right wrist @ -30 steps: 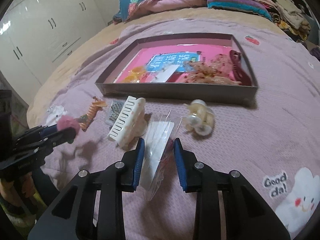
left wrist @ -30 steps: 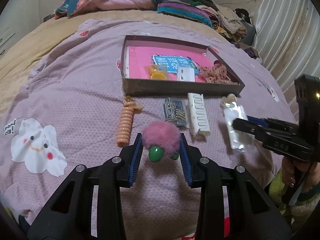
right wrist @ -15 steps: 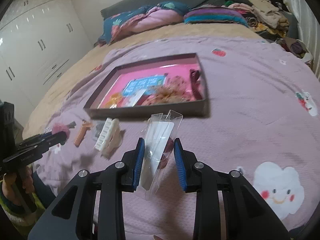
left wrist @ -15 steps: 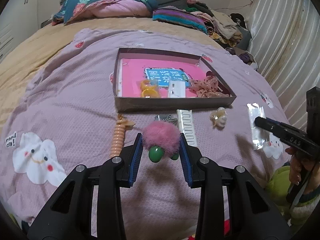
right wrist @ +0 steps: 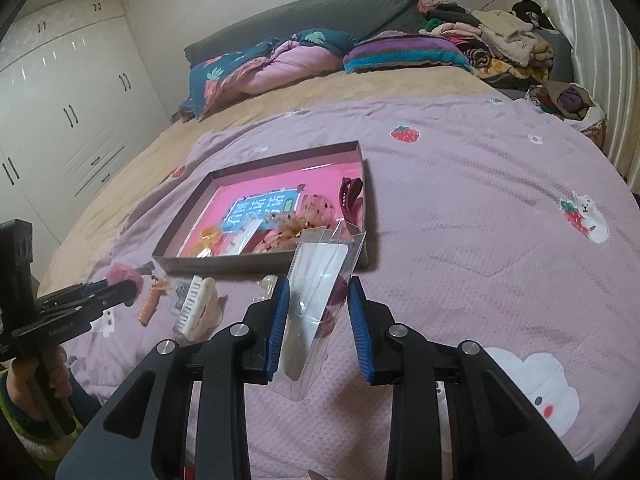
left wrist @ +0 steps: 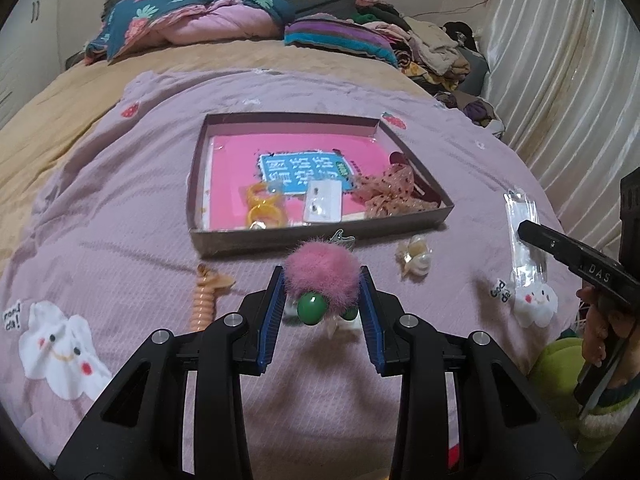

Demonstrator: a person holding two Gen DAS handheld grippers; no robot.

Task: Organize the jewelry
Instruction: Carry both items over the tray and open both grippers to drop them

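Note:
My left gripper [left wrist: 322, 284] is shut on a pink pom-pom hair tie with green beads [left wrist: 320, 272], held above the bed. My right gripper [right wrist: 316, 296] is shut on a clear plastic packet [right wrist: 318, 280] and also shows at the right of the left wrist view [left wrist: 532, 236]. The brown box with a pink bottom [left wrist: 224, 236] lies ahead, holding yellow rings [left wrist: 262, 210], a white card [left wrist: 323, 202] and a dotted bow [left wrist: 390, 192]. It shows in the right wrist view too [right wrist: 260, 258].
On the purple blanket lie an orange spiral hair tie [left wrist: 204, 300], a cream clip [left wrist: 416, 258] and a white claw clip [right wrist: 198, 306]. Pillows and folded clothes [left wrist: 360, 36] sit at the bed's far end. A curtain [left wrist: 560, 60] hangs to the right.
Both grippers have lifted and drawn back from the bed with their items. The box now looks smaller and farther. The right gripper has swung to the right of the box.

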